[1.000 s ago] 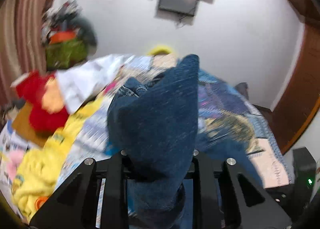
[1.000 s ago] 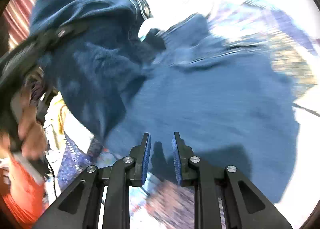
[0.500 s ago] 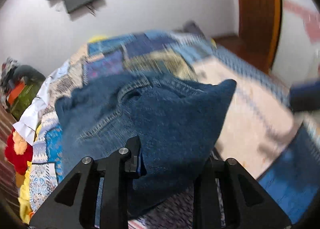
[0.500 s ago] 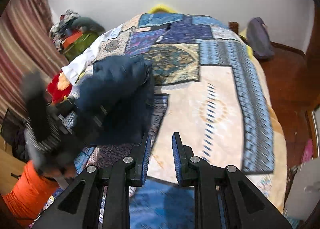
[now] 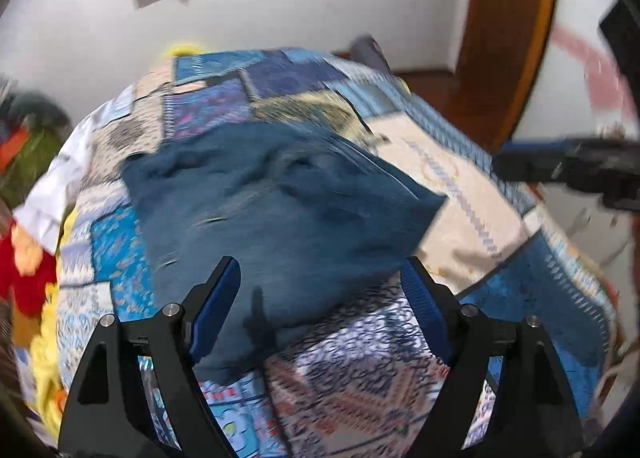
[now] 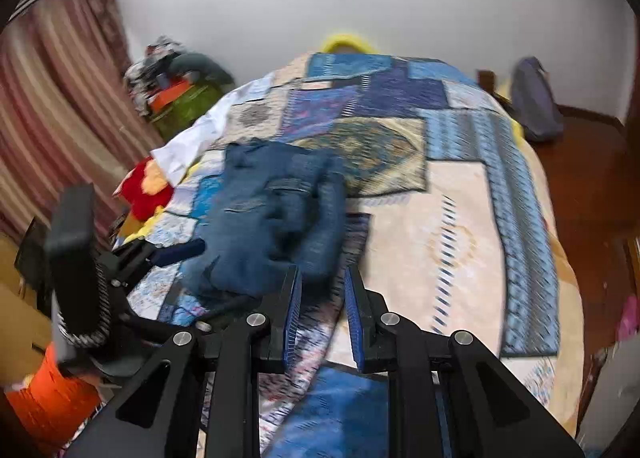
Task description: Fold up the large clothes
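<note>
Folded blue jeans (image 5: 280, 197) lie in a bundle on the patchwork quilt (image 5: 460, 197) of a bed. My left gripper (image 5: 320, 270) hovers over their near edge, its jaws opening wide, and the blue pads do not touch the denim. From the right wrist view the jeans (image 6: 272, 209) sit left of centre, with the left gripper (image 6: 176, 252) reaching in from the left edge. My right gripper (image 6: 322, 278) is shut, with nothing in the narrow gap, just short of the bundle's near corner. It also shows, blurred, as the right gripper (image 5: 568, 165) at the right edge of the left wrist view.
Red and yellow cloth (image 6: 144, 185) and a white sheet (image 6: 188, 145) lie by the bed's left side, below a striped curtain (image 6: 48, 117). A green bag (image 6: 184, 105) stands in the far corner. A grey backpack (image 6: 532, 97) rests on the wooden floor (image 6: 592, 177) to the right.
My left gripper has opened and let go of the jeans, which now lie on the quilt. My right gripper has pulled back from the denim and risen, staying shut.
</note>
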Demonstrator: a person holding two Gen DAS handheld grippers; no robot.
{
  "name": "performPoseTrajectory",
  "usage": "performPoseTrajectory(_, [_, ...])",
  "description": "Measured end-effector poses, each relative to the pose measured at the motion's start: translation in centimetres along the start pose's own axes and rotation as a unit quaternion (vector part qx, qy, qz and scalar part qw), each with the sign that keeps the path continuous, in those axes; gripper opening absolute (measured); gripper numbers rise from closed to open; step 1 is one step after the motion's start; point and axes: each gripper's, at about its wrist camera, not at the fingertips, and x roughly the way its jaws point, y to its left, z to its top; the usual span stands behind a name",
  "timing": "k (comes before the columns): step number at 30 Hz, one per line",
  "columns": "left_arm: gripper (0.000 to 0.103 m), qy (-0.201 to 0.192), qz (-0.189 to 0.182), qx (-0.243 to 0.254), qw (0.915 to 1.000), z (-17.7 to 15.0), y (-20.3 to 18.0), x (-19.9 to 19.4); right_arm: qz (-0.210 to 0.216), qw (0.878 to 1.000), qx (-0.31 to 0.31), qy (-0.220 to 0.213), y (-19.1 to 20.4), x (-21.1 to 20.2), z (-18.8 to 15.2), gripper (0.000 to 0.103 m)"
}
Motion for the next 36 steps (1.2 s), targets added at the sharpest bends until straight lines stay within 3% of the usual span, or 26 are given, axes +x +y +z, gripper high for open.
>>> performPoseTrajectory(2, [0.09,-0.018,0.008,-0.027,0.9994,-0.4,2.6,-1.2,-0.001,1.0,-0.019,0.0,1.3,0.9,0.6,0.017])
performPoseTrajectory(4, [0.09,-0.027,0.043,-0.046,0.9977,-0.9,5.1,-1.6,-0.003,0.999,-0.032,0.002,2.6,2.1,1.2,0.017])
performPoseTrajectory(8, [0.09,0.007,0.086,-0.076,0.9934,-2.3,9.0,0.3,0.02,0.999,-0.036,0.006,4.4,4.4,2.0,0.017])
performPoseTrajectory(10, [0.09,0.034,0.081,-0.091,0.992,-3.2,10.1,2.0,0.01,0.999,-0.043,0.018,5.1,6.0,2.3,0.017])
performPoseTrajectory(12, [0.091,0.071,0.071,-0.1,0.9899,-4.6,10.5,4.2,-0.033,0.997,-0.067,0.035,5.4,8.3,2.1,0.017])
performPoseTrajectory(15, [0.1,0.082,0.05,-0.116,0.9886,-6.3,10.7,5.6,-0.11,0.982,-0.132,0.077,5.1,11.6,0.5,0.017])
performPoseTrajectory(18, [0.103,0.081,0.041,-0.11,0.9897,-7.4,10.4,6.2,-0.101,0.981,-0.142,0.089,3.5,12.7,-1.6,0.017])
performPoseTrajectory(19, [0.103,0.079,0.044,-0.104,0.9904,-7.8,10.1,6.2,-0.095,0.982,-0.137,0.083,2.9,12.4,-1.9,0.023])
performPoseTrajectory(21, [0.103,0.079,0.044,-0.104,0.9905,-8.5,9.9,5.9,-0.121,0.983,-0.118,0.068,1.5,11.8,-2.4,0.065])
performPoseTrajectory(22, [0.103,0.08,0.04,-0.109,0.99,-8.7,10.1,5.8,-0.149,0.981,-0.112,0.056,0.6,11.3,-2.6,0.093])
performPoseTrajectory(26, [0.103,0.096,0.023,-0.129,0.9867,-9.4,10.7,5.5,-0.135,0.984,-0.091,0.07,-1.4,10.1,-3.9,0.096])
performPoseTrajectory(30, [0.094,0.111,0.07,-0.071,0.9888,-9.4,9.6,4.3,-0.146,0.981,-0.098,0.077,-2.0,8.8,-4.5,0.096])
performPoseTrajectory(36, [0.094,0.045,0.096,-0.077,0.9913,-5.8,11.7,0.2,-0.097,0.991,-0.084,0.035,-1.0,6.4,-0.5,0.096])
